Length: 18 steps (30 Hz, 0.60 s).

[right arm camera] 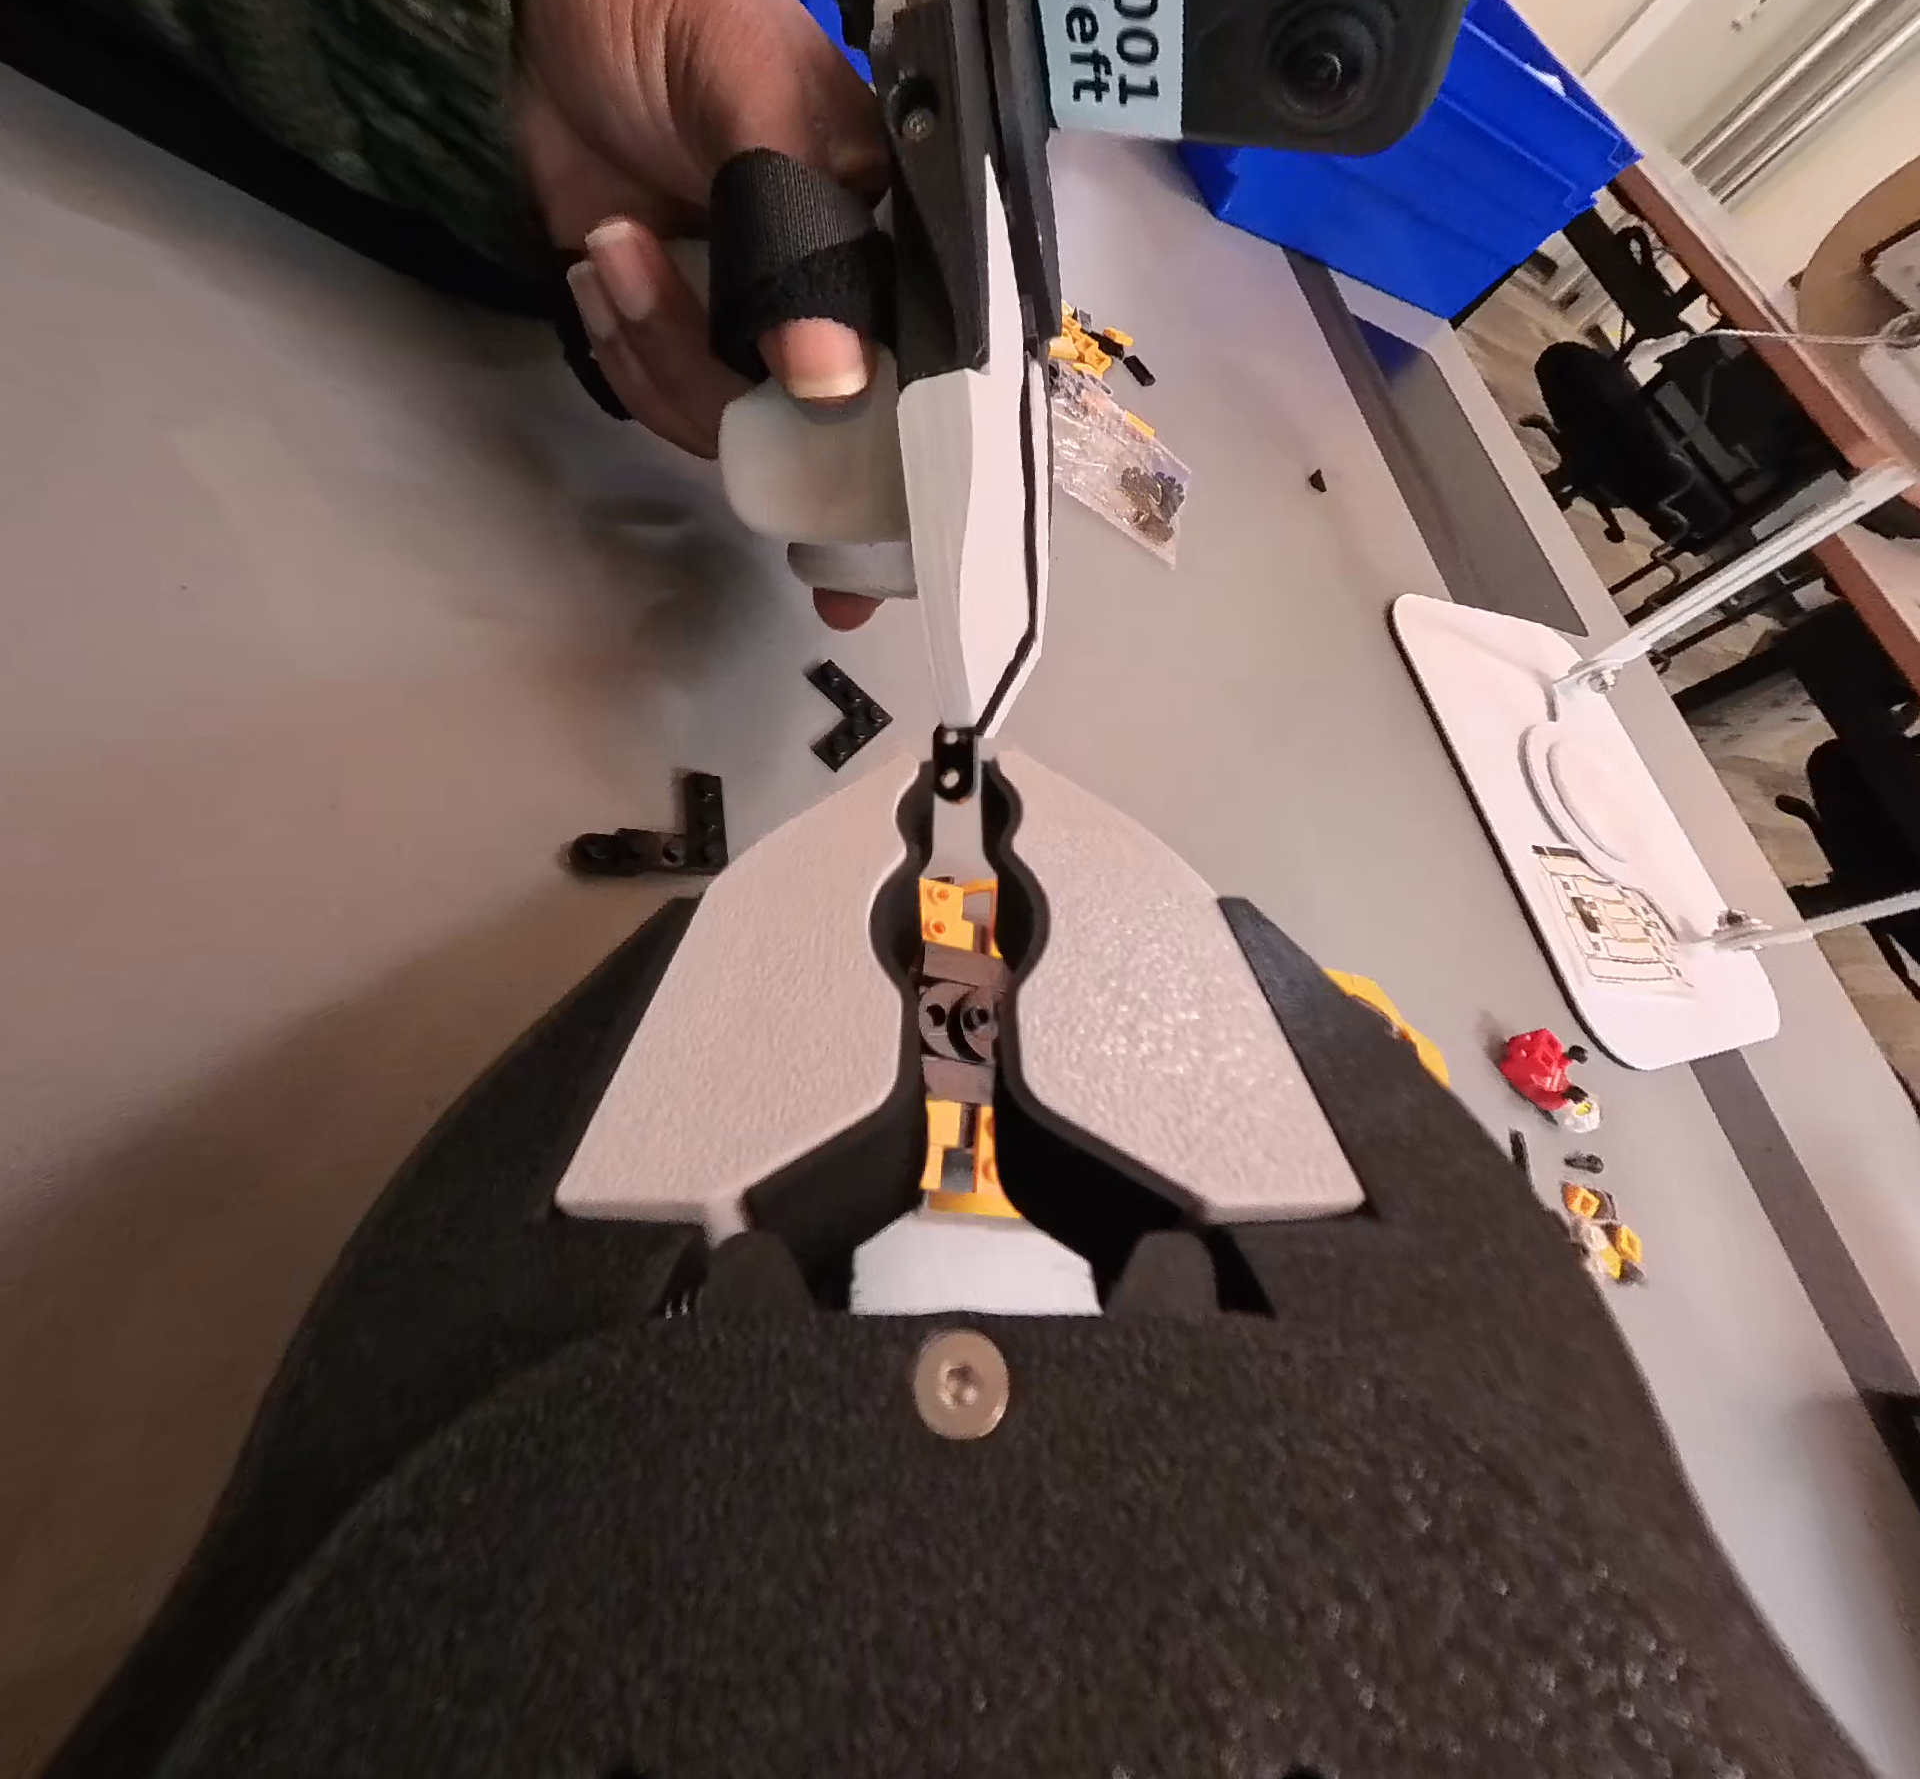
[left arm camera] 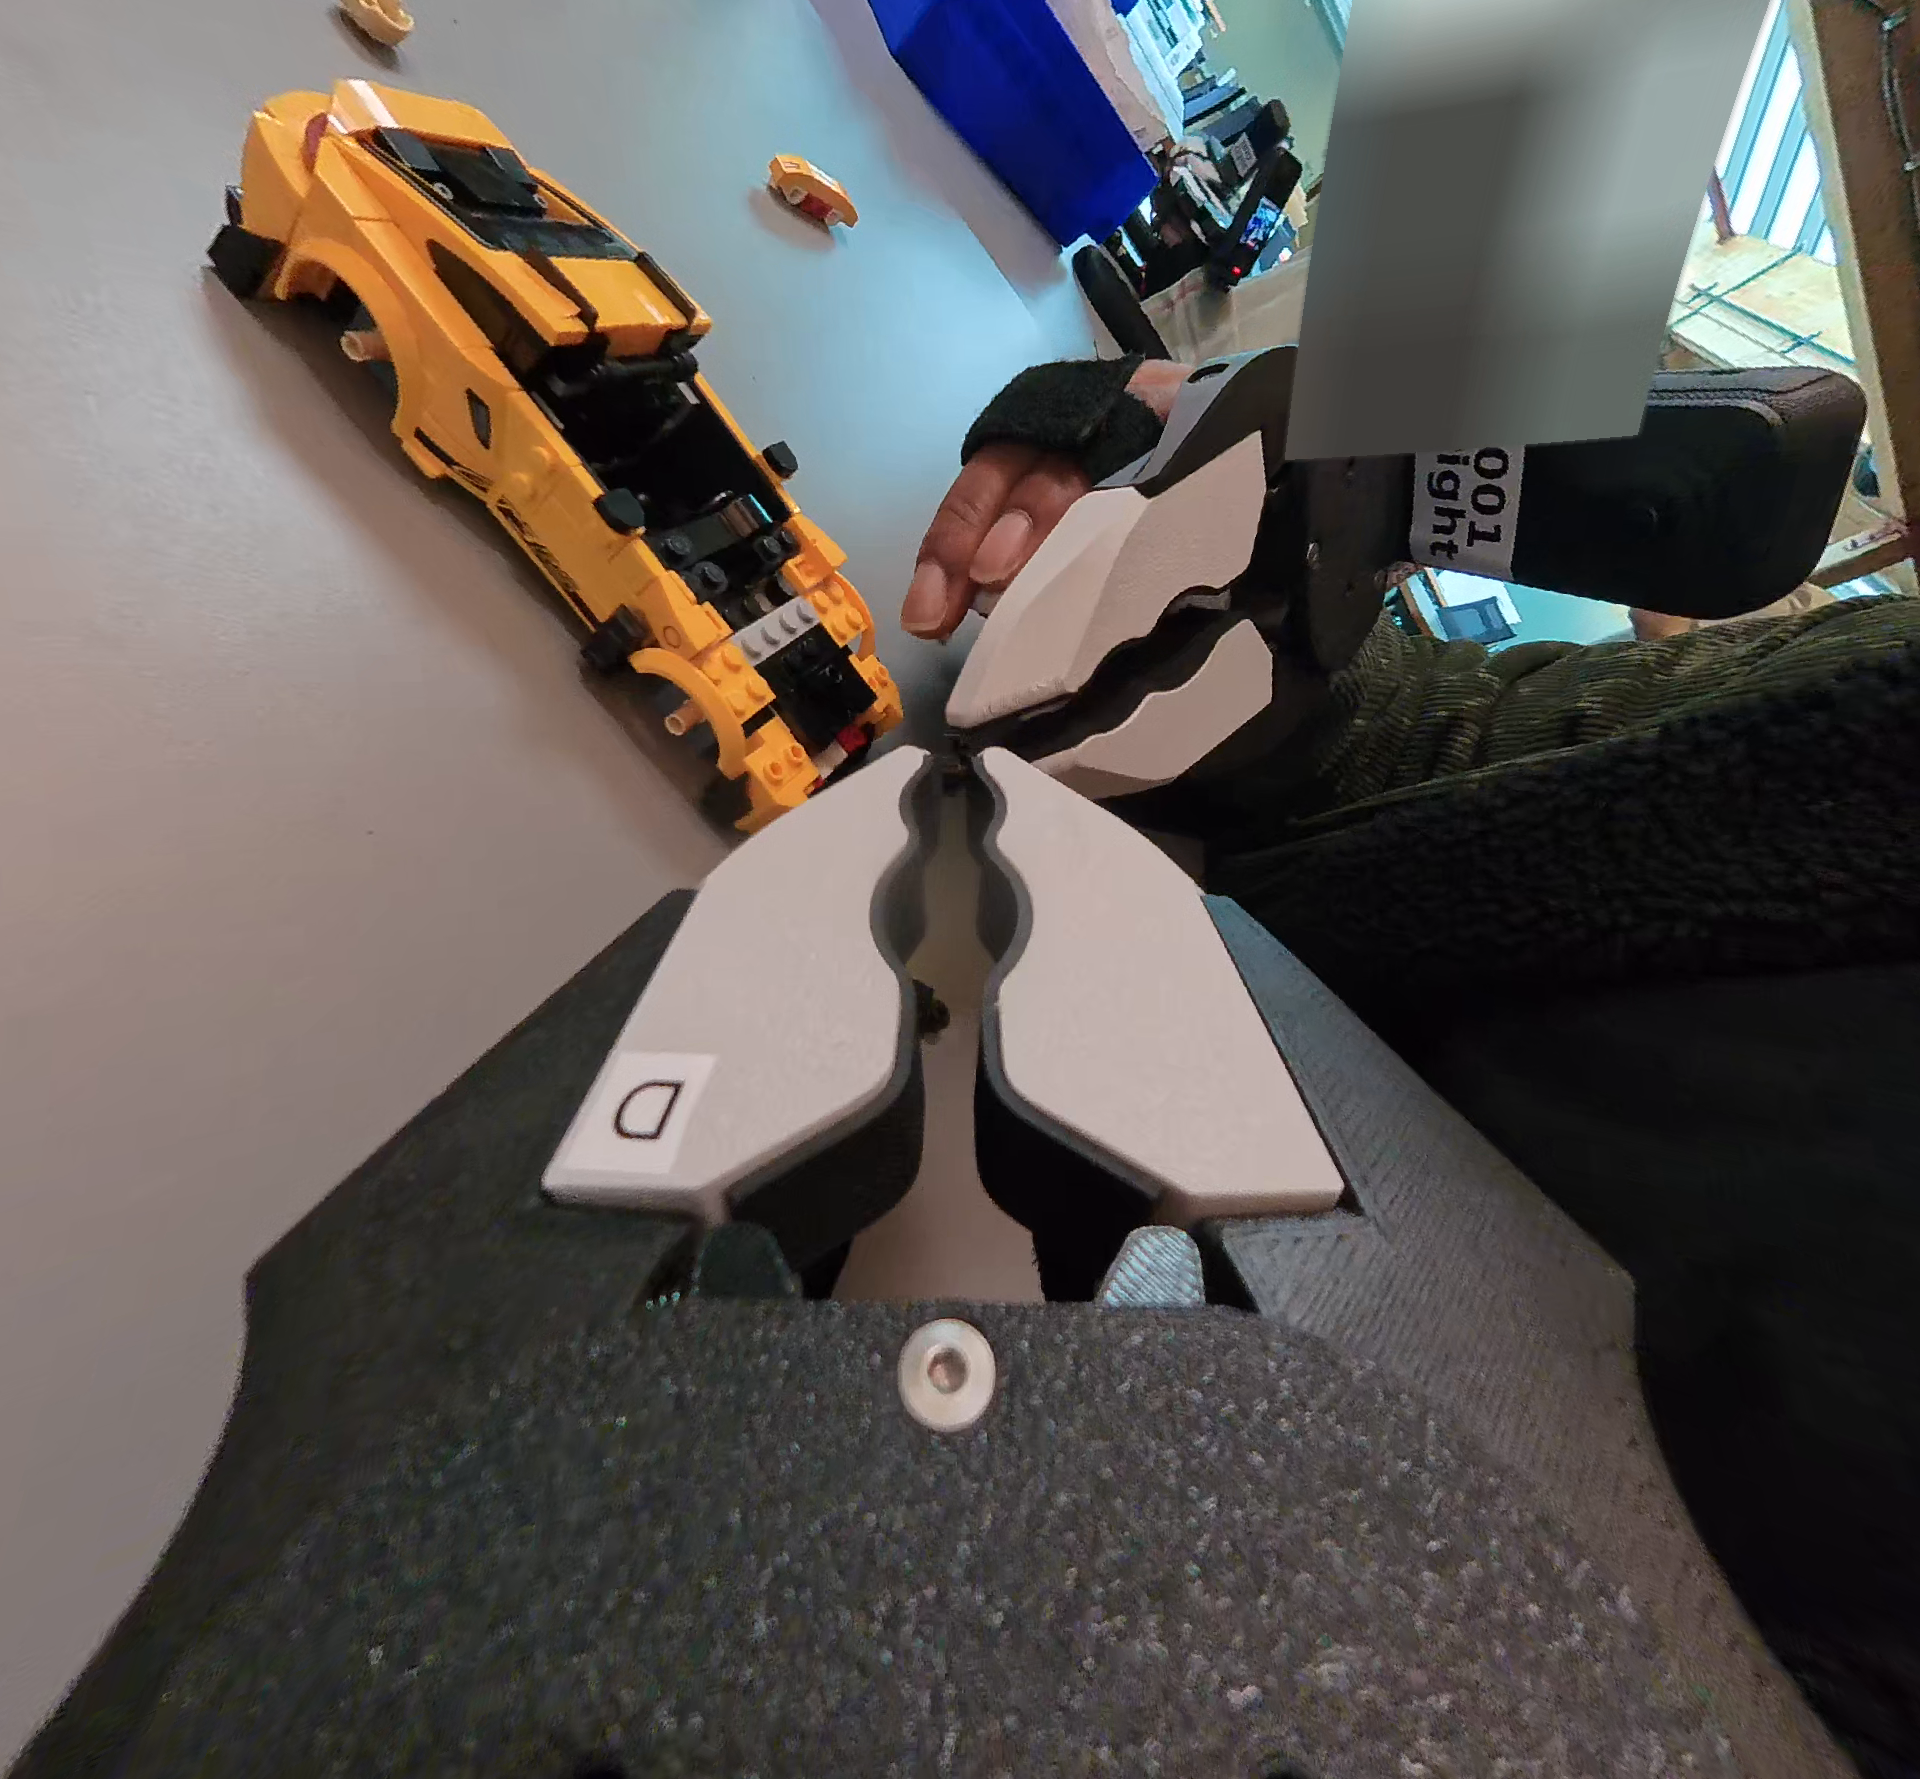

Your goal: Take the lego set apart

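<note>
Car [left arm camera: 499, 410], left of frame in the left wrist view, on the grey table [left arm camera: 156, 794]: yellow shell, black cockpit and roof, wheels off, bare axle pins showing. Likely light and rigid, brittle at the seams; grip the body sides low and pry plates from their edges.

Black piece [right arm camera: 954, 765], centre of the right wrist view: tiny, thin, with holes. Left gripper [right arm camera: 961, 730] pinches its top end, right gripper [right arm camera: 956, 784] its lower end. Probably slips easily; pull straight apart.

Loose black L-plates [right arm camera: 847, 711] lie just left of it.
</note>
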Each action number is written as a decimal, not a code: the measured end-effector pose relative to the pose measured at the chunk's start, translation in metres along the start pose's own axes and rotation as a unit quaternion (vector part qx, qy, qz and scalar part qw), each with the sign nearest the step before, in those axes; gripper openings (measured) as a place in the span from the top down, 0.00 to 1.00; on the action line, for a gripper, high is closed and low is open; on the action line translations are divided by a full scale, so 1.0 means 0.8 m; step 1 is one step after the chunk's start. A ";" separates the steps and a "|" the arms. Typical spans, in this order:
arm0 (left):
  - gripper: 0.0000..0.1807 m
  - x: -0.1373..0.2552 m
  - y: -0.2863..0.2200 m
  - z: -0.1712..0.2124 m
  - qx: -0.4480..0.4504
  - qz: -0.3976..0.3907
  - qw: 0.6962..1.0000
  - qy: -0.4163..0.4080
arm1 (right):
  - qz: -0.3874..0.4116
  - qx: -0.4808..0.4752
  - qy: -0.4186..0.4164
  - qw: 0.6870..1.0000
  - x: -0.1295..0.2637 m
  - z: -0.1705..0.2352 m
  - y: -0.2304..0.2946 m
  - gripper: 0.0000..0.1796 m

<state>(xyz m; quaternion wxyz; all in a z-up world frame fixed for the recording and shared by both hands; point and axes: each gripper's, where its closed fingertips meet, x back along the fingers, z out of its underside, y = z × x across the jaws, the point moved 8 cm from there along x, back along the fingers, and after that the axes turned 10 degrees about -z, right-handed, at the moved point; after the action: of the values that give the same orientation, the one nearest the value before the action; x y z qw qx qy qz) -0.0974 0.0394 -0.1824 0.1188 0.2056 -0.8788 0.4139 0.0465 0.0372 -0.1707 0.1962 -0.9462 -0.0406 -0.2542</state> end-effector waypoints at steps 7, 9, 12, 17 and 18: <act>0.98 -0.003 -0.001 0.002 -0.006 -0.009 1.000 0.010 | -0.002 0.011 0.027 1.000 -0.007 0.001 0.003 0.95; 0.98 -0.004 0.000 0.003 -0.005 -0.011 1.000 0.012 | -0.002 0.015 0.036 0.999 -0.008 0.001 0.004 0.96; 0.98 -0.003 -0.001 0.003 -0.006 -0.009 1.000 0.010 | -0.005 0.008 0.033 0.999 -0.007 0.000 0.003 0.96; 0.98 -0.002 -0.002 0.000 -0.009 0.003 1.000 -0.005 | -0.004 -0.007 0.016 1.000 -0.003 -0.002 0.000 0.96; 0.98 -0.002 -0.003 0.000 -0.009 0.006 1.000 -0.006 | -0.005 -0.009 0.013 1.000 -0.003 -0.002 0.000 0.96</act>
<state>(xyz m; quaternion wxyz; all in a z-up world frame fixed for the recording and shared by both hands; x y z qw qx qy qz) -0.0953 0.0385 -0.1815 0.1124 0.2019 -0.8844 0.4056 0.0439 0.0369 -0.1705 0.1868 -0.9445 -0.0406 -0.2674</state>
